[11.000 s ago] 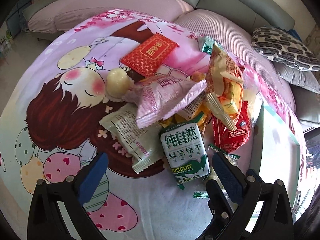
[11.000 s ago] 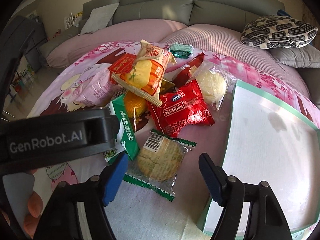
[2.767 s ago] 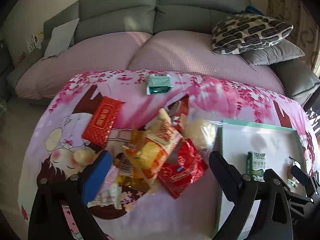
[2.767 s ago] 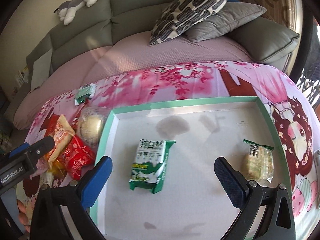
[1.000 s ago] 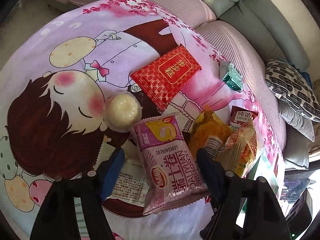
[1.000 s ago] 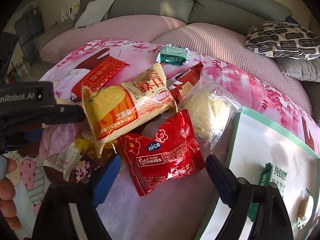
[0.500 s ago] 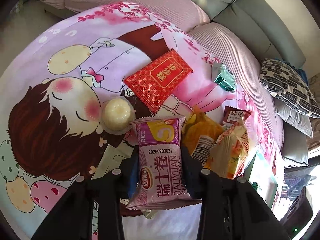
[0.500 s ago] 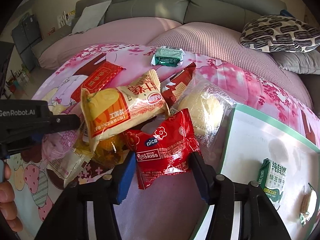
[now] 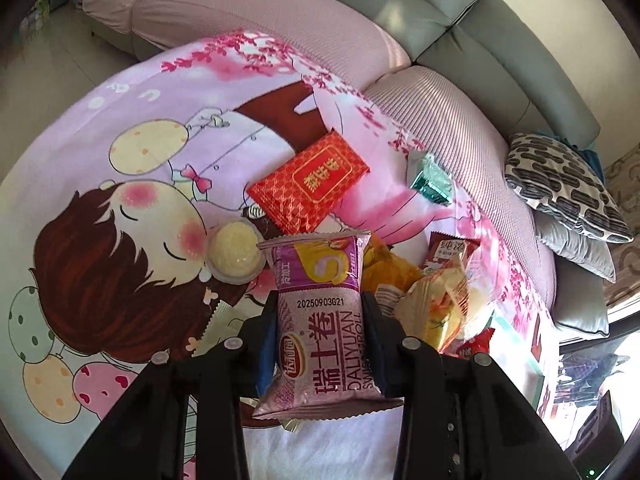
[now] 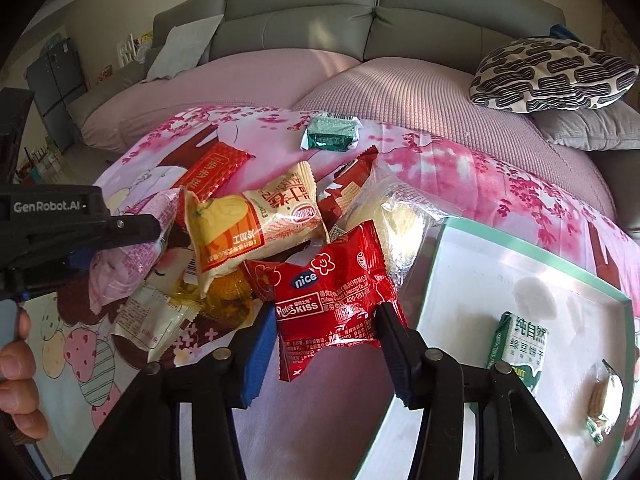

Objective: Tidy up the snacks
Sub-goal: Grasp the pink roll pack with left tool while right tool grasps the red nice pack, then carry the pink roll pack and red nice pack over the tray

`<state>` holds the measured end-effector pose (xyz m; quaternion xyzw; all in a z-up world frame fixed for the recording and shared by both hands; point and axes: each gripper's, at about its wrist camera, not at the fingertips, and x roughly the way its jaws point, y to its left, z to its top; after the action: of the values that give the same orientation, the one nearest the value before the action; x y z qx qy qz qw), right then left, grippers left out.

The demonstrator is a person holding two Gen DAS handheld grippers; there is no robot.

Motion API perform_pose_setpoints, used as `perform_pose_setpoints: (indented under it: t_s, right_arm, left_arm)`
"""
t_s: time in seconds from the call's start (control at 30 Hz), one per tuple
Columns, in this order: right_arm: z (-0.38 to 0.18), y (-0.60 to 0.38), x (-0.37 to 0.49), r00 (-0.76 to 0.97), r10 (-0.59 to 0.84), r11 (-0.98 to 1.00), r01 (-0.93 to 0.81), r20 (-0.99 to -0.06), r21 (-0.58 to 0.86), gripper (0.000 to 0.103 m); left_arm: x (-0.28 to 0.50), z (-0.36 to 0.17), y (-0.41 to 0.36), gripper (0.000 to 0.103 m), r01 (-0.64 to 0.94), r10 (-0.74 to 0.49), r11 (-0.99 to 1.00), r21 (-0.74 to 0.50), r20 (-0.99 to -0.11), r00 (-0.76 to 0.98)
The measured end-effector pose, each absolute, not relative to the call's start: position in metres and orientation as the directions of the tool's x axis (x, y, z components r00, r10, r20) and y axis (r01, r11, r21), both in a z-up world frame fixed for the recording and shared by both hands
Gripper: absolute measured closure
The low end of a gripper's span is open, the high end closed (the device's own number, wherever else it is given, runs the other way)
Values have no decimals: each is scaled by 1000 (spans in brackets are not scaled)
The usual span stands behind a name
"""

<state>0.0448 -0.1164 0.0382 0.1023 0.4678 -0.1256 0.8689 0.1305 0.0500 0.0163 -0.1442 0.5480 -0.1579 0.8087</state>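
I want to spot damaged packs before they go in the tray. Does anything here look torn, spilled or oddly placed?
Nothing looks torn or spilled. The snacks lie in a loose overlapping heap beside the tray, and one small green packet sits apart near the cloth's far edge.

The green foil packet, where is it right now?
In the right wrist view, the green foil packet lies alone at the cloth's far edge by the sofa, beyond the snack pile.

Left gripper (image 9: 320, 340) clamped tight; right gripper (image 10: 326, 336) has just been closing, both angled downward.
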Motion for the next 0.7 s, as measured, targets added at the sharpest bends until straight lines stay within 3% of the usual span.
perform_pose_setpoints:
  t_s: [0.7]
  right_arm:
    - [69,-143,-1,538,-161,897,429,-828,104,50]
  left_arm:
    - [117,55,40,63,160,-422,906,-393,-794,438]
